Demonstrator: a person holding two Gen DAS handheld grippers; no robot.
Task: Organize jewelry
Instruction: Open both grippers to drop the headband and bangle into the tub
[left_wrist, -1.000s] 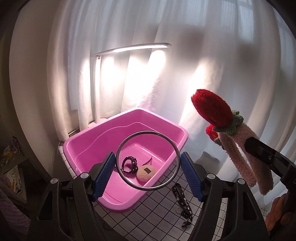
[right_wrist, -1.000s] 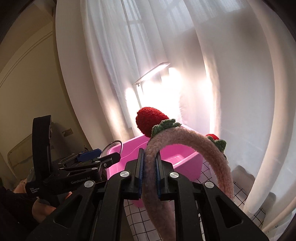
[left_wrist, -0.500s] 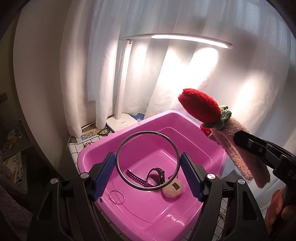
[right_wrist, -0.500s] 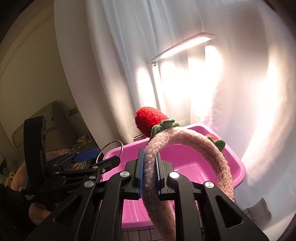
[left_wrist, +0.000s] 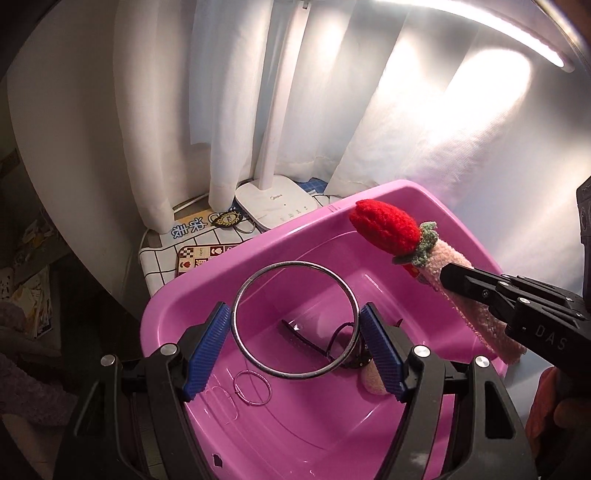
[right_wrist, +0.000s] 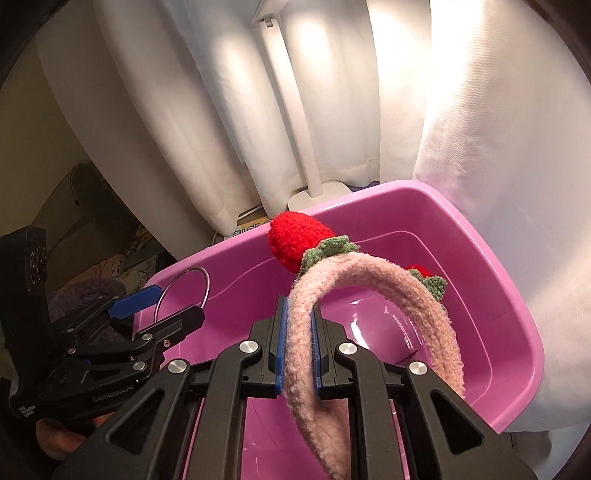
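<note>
My left gripper (left_wrist: 295, 350) is shut on a silver metal bangle (left_wrist: 258, 273), holding it over the pink tub (left_wrist: 177, 295). My right gripper (right_wrist: 298, 350) is shut on a fuzzy pink headband (right_wrist: 388, 284) with red knitted strawberries (right_wrist: 295, 243), also above the tub (right_wrist: 517, 314). The headband (left_wrist: 469, 295) and the right gripper's fingers (left_wrist: 517, 306) show at the right of the left wrist view. In the tub lie a dark watch (left_wrist: 332, 341), a thin wire hoop (left_wrist: 253, 387) and a pink puff (left_wrist: 373, 380).
A white desk lamp stands behind the tub, its base (left_wrist: 273, 206) on a checked tablecloth (left_wrist: 159, 258). White curtains (left_wrist: 369, 110) hang behind. A keyring charm (left_wrist: 227, 219) and a patterned card (left_wrist: 199, 258) lie by the lamp base.
Both grippers have moved forward and down over the tub, which now fills the lower views. Both still hold their items.
</note>
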